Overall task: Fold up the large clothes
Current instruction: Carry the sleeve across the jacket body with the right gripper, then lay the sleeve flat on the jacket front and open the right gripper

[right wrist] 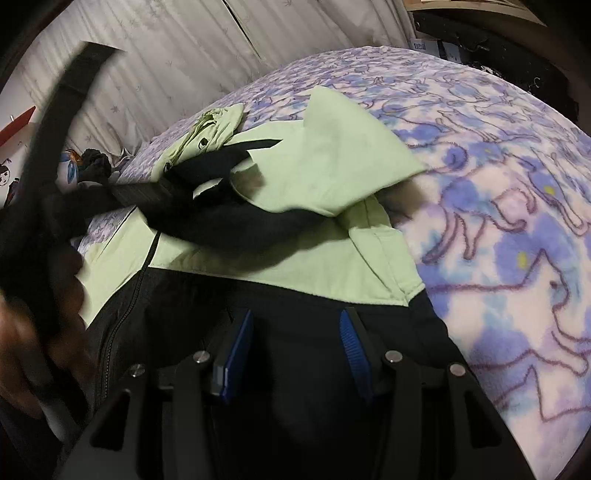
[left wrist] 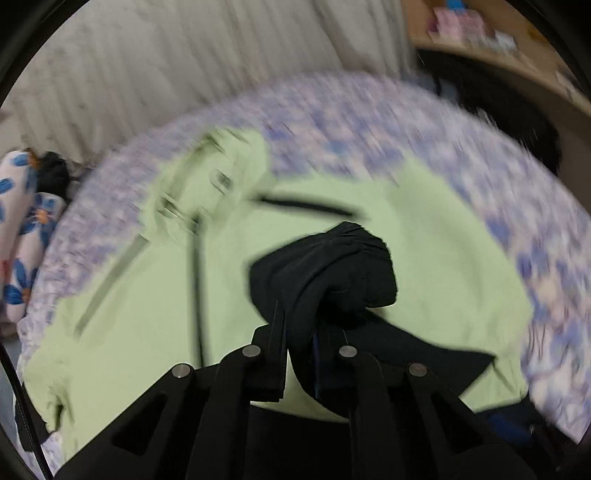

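A light green and black jacket [left wrist: 424, 240] lies spread across the middle of a bed under a purple cat-print blanket [right wrist: 517, 206]. The left gripper [left wrist: 301, 332] is clamped on its bunched black cuff [left wrist: 332, 266]. The right gripper [right wrist: 295, 325], jaws partly apart and holding nothing, hovers over the black hem [right wrist: 295, 369].

Behind your work area: purple-and-white animal-print blanket [right wrist: 517, 221] covering the bed, pale pleated curtain [left wrist: 166, 74] at back, blue-flower pillow [left wrist: 22, 229] w/ a dark object [left wrist: 53, 173] beside it at far left, wooden shelf [left wrist: 498, 51] w/ pink boxes [left wrist: 458, 22] upper right.
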A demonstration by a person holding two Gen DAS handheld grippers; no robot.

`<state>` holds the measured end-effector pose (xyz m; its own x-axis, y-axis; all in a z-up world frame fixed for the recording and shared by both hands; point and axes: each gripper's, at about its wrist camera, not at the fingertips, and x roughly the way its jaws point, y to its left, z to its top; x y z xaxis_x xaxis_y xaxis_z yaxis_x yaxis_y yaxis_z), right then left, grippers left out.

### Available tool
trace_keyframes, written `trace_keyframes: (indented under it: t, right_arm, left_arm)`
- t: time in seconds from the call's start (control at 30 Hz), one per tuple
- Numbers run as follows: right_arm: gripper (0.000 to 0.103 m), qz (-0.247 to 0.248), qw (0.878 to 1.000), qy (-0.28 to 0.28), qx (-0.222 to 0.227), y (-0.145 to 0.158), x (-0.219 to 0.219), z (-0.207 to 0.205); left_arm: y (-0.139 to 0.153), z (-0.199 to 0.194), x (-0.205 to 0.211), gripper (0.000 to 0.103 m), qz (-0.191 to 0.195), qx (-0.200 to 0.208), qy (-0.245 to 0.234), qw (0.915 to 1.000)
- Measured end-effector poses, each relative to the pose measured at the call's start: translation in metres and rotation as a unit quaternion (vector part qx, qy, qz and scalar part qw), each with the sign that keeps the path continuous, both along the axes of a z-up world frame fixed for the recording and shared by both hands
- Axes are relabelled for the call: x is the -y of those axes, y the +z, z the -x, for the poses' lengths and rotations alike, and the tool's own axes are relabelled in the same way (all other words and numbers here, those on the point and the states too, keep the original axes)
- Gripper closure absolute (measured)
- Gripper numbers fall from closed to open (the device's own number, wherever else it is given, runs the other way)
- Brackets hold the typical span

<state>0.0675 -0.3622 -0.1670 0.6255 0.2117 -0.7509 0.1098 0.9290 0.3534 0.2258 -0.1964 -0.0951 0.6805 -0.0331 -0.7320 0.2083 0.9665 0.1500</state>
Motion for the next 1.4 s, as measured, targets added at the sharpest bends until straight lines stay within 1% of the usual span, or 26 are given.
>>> trace_keyframes:
  t: [0.07,0.1,0.13,0.17,0.2,0.23,0.27,0.37,0.43,0.53,0.6,0.7,0.73,0.77,0.8,0.83,0.93,0.97,1.0,1.03,1.13,1.17,1.2,1.23,1.33,1.4]
  right_arm:
    - [0.053,0.004,1.000,0.000,0.001,0.000,-0.001,0.000]
    - [0.053,0.007,1.000,0.000,0.001,0.000,-0.002,0.000]
    - [0.053,0.009,1.000,0.000,0.002,0.000,-0.002,0.000]
    - [0.053,0.010,1.000,0.000,0.001,0.000,-0.003,0.000]
    - [0.053,0.010,1.000,0.001,0.001,0.000,-0.003,0.000]
    - [0.053,0.010,1.000,0.001,0.001,0.000,-0.002,0.000]
    - [0.052,0.010,1.000,0.002,0.001,0.000,-0.002,-0.001]
    - [0.052,0.015,1.000,0.005,-0.002,0.001,-0.003,-0.002]
    - [0.052,0.019,1.000,0.008,-0.006,0.002,-0.005,-0.003]
    - [0.052,0.022,1.000,0.014,-0.013,0.007,-0.007,-0.006]
    - [0.052,0.020,1.000,0.018,-0.010,0.014,-0.005,-0.009]
    - [0.052,0.008,1.000,0.011,0.001,0.030,0.004,-0.015]
    - [0.050,0.003,1.000,0.006,0.006,0.036,0.009,-0.019]
    - [0.044,0.001,1.000,0.000,0.011,0.040,0.013,-0.023]
    - [0.041,0.000,1.000,-0.006,0.015,0.044,0.017,-0.027]
    - [0.038,-0.001,1.000,-0.015,0.020,0.048,0.023,-0.034]
    - [0.037,0.000,0.999,-0.035,0.016,0.049,0.038,-0.060]
    - [0.037,0.000,0.999,-0.040,0.012,0.048,0.041,-0.067]
    - [0.037,-0.003,0.999,-0.046,0.007,0.044,0.046,-0.079]
    - [0.037,-0.006,0.999,-0.049,0.005,0.040,0.051,-0.088]
    - [0.037,0.003,0.998,-0.061,-0.022,0.022,0.060,-0.112]
    - [0.037,0.000,0.997,-0.063,-0.036,0.015,0.063,-0.121]
    - [0.037,-0.005,0.996,-0.067,-0.053,0.006,0.066,-0.129]
    - [0.038,-0.013,0.996,-0.066,-0.059,0.003,0.067,-0.133]
    - [0.037,-0.032,0.996,-0.055,-0.059,0.002,0.066,-0.140]
    - [0.037,-0.031,0.997,-0.051,-0.054,0.005,0.064,-0.142]
  left_arm:
    - [0.019,-0.006,-0.034,0.091,0.026,0.027,0.038,0.9986]
    - [0.023,-0.009,-0.051,0.086,0.037,0.031,0.057,0.9972]
    - [0.024,-0.012,-0.069,0.073,0.045,0.035,0.081,0.9951]
    - [0.021,-0.017,-0.087,0.063,0.049,0.031,0.101,0.9932]
    - [0.015,-0.020,-0.101,0.042,0.049,0.021,0.115,0.9919]
    - [0.008,-0.023,-0.115,0.033,0.052,0.010,0.128,0.9904]
    - [-0.002,-0.025,-0.133,0.032,0.064,-0.006,0.137,0.9884]
    - [-0.027,-0.026,-0.165,0.032,0.092,-0.055,0.147,0.9832]
    - [-0.044,-0.029,-0.185,0.032,0.120,-0.088,0.157,0.9764]
    - [-0.057,-0.032,-0.202,0.032,0.151,-0.110,0.165,0.9684]
    - [-0.065,-0.037,-0.211,0.032,0.158,-0.121,0.174,0.9643]
    - [-0.075,-0.044,-0.225,0.032,0.157,-0.132,0.175,0.9630]
    - [-0.079,-0.046,-0.229,0.031,0.159,-0.136,0.174,0.9623]
    - [-0.082,-0.048,-0.232,0.031,0.163,-0.142,0.172,0.9611]
    - [-0.087,-0.051,-0.234,0.031,0.170,-0.149,0.168,0.9595]
    - [-0.090,-0.051,-0.237,0.031,0.174,-0.150,0.165,0.9591]
    - [-0.093,-0.056,-0.232,0.031,0.168,-0.141,0.149,0.9641]
    - [-0.092,-0.058,-0.228,0.034,0.166,-0.141,0.141,0.9656]
    - [-0.091,-0.060,-0.222,0.054,0.170,-0.142,0.127,0.9668]
    - [-0.090,-0.062,-0.219,0.064,0.166,-0.144,0.123,0.9677]
    - [-0.080,-0.073,-0.207,0.075,0.175,-0.139,0.108,0.9687]
    - [-0.074,-0.076,-0.205,0.076,0.173,-0.131,0.106,0.9705]
    - [-0.063,-0.080,-0.202,0.077,0.168,-0.114,0.101,0.9739]
    - [-0.052,-0.082,-0.200,0.078,0.163,-0.095,0.098,0.9771]
    - [-0.025,-0.091,-0.198,0.078,0.142,-0.043,0.098,0.9841]
    - [-0.020,-0.100,-0.203,0.078,0.129,-0.030,0.106,0.9855]
